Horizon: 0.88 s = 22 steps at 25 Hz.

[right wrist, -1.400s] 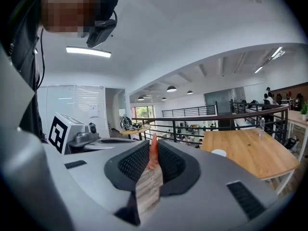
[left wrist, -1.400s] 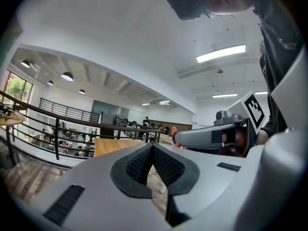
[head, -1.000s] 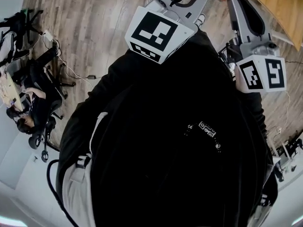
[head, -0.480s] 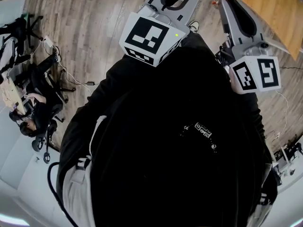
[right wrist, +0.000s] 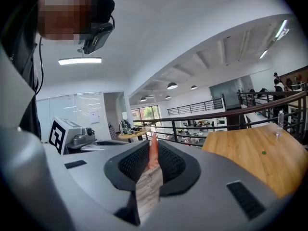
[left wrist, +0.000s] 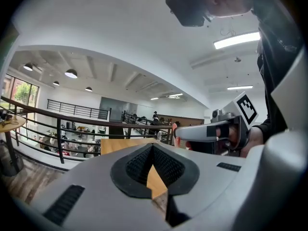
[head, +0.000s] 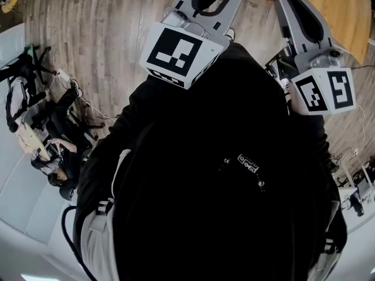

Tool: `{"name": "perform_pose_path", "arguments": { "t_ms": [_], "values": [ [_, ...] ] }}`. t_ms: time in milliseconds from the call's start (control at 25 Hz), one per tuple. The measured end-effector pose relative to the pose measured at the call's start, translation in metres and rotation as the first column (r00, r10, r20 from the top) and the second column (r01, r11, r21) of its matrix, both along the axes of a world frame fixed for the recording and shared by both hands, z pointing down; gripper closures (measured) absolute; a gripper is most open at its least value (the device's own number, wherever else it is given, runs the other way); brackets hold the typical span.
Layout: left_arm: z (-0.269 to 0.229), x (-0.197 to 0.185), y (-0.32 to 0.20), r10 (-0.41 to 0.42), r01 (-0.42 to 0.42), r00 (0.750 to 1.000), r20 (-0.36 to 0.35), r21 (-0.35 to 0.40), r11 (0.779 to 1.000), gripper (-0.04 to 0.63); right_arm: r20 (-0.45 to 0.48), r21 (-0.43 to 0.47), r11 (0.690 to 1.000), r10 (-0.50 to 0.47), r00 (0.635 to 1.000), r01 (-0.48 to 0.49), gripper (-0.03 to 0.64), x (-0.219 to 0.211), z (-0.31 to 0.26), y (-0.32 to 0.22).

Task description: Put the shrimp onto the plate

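Right gripper view: right tool (right wrist: 154, 146) clamped on the shrimp (right wrist: 153, 158), which stands upright between the pads. Left tool (left wrist: 152, 148): tips together, empty. Step: likely carrying toward the wooden bench (right wrist: 250, 148). Plate: none in sight. Next: locate it, lower, release.

The light wooden worktop (right wrist: 245, 153) carries one small green speck (right wrist: 263, 152) and one small clear bottle (right wrist: 279, 125), upright near its far edge, well apart.
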<state>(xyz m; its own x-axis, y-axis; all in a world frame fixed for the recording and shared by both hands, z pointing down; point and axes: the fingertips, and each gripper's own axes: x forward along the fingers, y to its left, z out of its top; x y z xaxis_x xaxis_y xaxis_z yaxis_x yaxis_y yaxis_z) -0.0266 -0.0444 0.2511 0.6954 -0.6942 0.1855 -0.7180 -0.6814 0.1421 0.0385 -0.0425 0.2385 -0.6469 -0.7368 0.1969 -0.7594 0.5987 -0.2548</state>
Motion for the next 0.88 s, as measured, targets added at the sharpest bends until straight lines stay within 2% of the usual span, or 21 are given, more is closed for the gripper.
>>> {"name": "perform_pose_path", "arguments": {
  "t_ms": [160,320,480,720,880],
  "values": [
    [0.006,0.020,-0.033,0.008,-0.008,1.000,0.014,-0.009,1.000,0.591,0.000,-0.026,0.998,0.063,0.998,-0.063,0.551,0.047,0.002,-0.035],
    [0.020,0.048,-0.055,0.037,-0.036,0.999,0.031,-0.042,0.998,0.591,-0.004,-0.066,0.997,0.051,0.999,-0.051,0.551,0.078,0.006,-0.054],
    [0.027,0.061,-0.081,0.083,-0.081,0.996,0.041,-0.056,0.995,0.591,0.007,-0.089,0.995,0.055,0.998,-0.054,0.551,0.090,0.012,-0.088],
    [0.022,0.067,-0.086,0.115,-0.112,0.992,0.046,-0.050,0.992,0.591,0.008,-0.108,0.991,0.077,0.997,-0.076,0.551,0.094,0.015,-0.091],
    [0.026,0.078,-0.087,0.186,-0.183,0.982,0.041,-0.060,0.981,0.591,0.016,-0.113,0.989,0.094,0.995,-0.091,0.551,0.095,0.017,-0.088]
  ]
}}
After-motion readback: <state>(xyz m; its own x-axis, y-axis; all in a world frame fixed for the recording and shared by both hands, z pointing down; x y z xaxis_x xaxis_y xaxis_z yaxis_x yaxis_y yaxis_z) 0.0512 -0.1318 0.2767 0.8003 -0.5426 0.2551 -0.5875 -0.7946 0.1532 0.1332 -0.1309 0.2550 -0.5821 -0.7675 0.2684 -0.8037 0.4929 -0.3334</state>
